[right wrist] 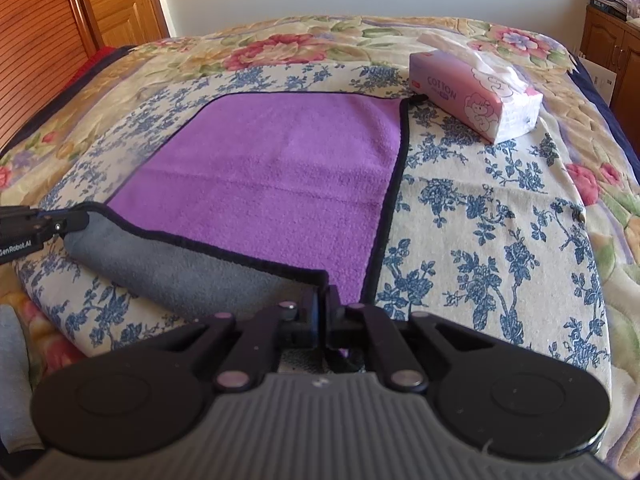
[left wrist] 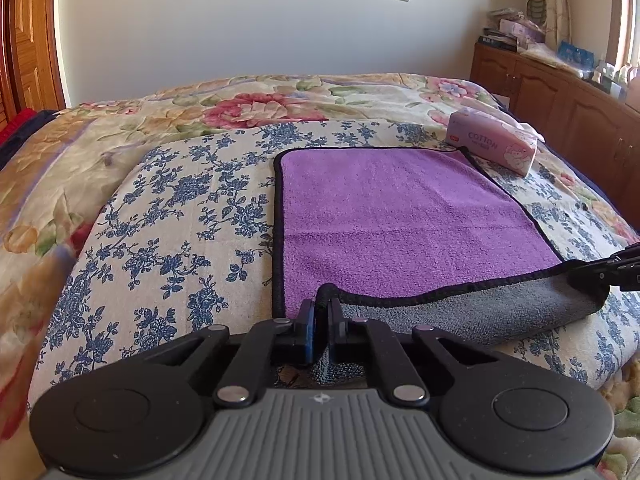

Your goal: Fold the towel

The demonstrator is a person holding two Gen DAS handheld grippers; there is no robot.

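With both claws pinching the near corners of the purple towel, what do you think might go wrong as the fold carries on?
1. The left claw and right claw each pinch only the towel at its black-trimmed corner, so one corner could slip free and skew the fold.
2. The tissue pack lies right at the far right corner; the carried edge might land on it or push it.

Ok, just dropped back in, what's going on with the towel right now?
Both claws are shut on the near edge of the purple towel, one at each corner: the left claw and the right claw. That edge is lifted and curled over, showing the grey underside. The rest lies flat on the floral bed cover, beside a tissue pack.
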